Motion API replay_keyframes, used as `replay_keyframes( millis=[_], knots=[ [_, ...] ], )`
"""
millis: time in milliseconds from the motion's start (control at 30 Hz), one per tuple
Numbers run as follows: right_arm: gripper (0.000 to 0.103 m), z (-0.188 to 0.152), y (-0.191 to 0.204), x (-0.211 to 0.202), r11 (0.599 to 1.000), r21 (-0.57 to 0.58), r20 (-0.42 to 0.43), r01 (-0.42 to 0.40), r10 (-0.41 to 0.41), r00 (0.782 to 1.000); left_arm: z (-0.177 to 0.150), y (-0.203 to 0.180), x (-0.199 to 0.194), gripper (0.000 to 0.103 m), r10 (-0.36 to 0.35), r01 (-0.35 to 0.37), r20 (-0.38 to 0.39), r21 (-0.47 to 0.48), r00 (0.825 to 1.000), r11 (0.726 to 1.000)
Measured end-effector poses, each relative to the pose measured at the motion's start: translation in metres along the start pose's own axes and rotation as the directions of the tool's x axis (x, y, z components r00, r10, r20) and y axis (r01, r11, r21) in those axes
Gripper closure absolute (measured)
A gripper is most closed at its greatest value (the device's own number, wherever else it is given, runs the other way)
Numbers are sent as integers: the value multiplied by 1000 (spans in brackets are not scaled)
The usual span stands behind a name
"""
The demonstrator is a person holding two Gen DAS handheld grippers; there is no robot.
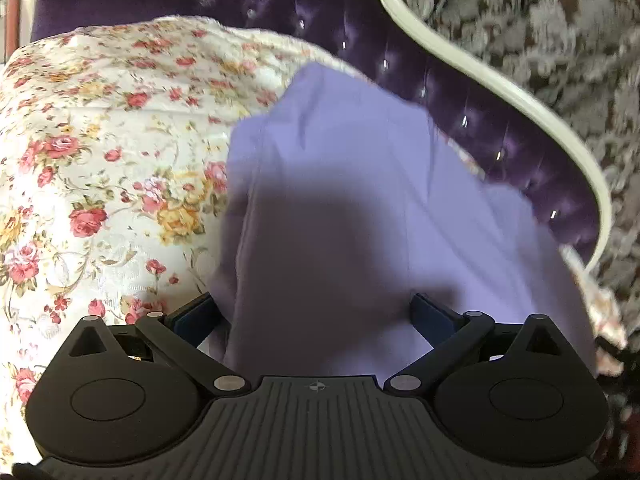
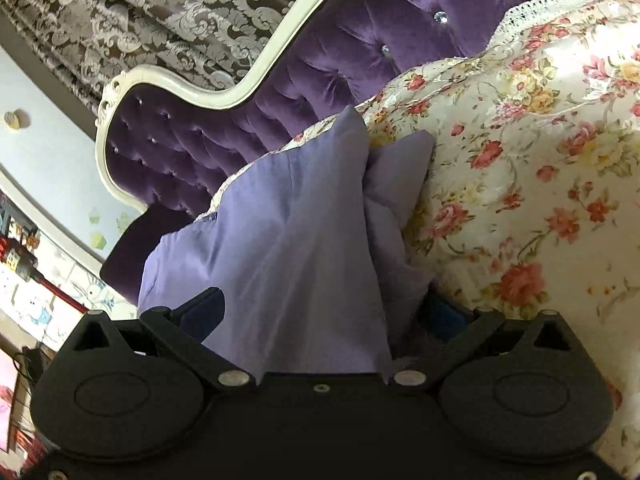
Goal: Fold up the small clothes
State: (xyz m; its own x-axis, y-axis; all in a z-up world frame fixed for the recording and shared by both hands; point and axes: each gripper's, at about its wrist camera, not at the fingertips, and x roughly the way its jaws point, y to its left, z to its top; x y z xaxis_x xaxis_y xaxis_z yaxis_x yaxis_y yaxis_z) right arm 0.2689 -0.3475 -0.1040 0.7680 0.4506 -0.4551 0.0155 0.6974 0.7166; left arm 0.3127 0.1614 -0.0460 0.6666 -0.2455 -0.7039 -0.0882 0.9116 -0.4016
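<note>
A lilac cloth garment [image 1: 360, 200] lies on a floral bedspread [image 1: 100, 140] and rises toward both cameras. My left gripper [image 1: 316, 320] has its jaws wide apart, with the cloth draped between them and over the fingertips. In the right wrist view the same lilac garment [image 2: 288, 240] bunches in folds between the wide-set jaws of my right gripper [image 2: 320, 320]. Both sets of fingertips are hidden under cloth, so I cannot see whether either pair pinches it.
A purple tufted headboard [image 2: 320, 60] with a cream frame [image 1: 480, 68] stands behind the bed. Patterned grey-brown curtains [image 2: 160, 12] hang behind it. A wall and cluttered items [image 2: 24, 260] lie at the left in the right wrist view.
</note>
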Motion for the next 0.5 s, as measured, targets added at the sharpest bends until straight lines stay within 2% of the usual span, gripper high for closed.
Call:
replay_keyframes(
  millis=[200,400,467,500],
  knots=[
    [0,-1,1,-2,1000,-20,-13,-6,5,1000,8,7,-19,1,2,-4,108,12,994,1000],
    [0,-2,-1,-3,1000,-15,-11,-18,17,1000,12,6,-4,1,5,-6,21,14,1000,1000],
    [1,-2,-2,-4,1000,-7,-9,-29,29,1000,6,6,3,1,-31,31,-26,2,999,1000],
    [5,-3,-2,-4,1000,-14,-10,-22,21,1000,2,4,4,1,-36,37,-30,4,999,999]
  ],
)
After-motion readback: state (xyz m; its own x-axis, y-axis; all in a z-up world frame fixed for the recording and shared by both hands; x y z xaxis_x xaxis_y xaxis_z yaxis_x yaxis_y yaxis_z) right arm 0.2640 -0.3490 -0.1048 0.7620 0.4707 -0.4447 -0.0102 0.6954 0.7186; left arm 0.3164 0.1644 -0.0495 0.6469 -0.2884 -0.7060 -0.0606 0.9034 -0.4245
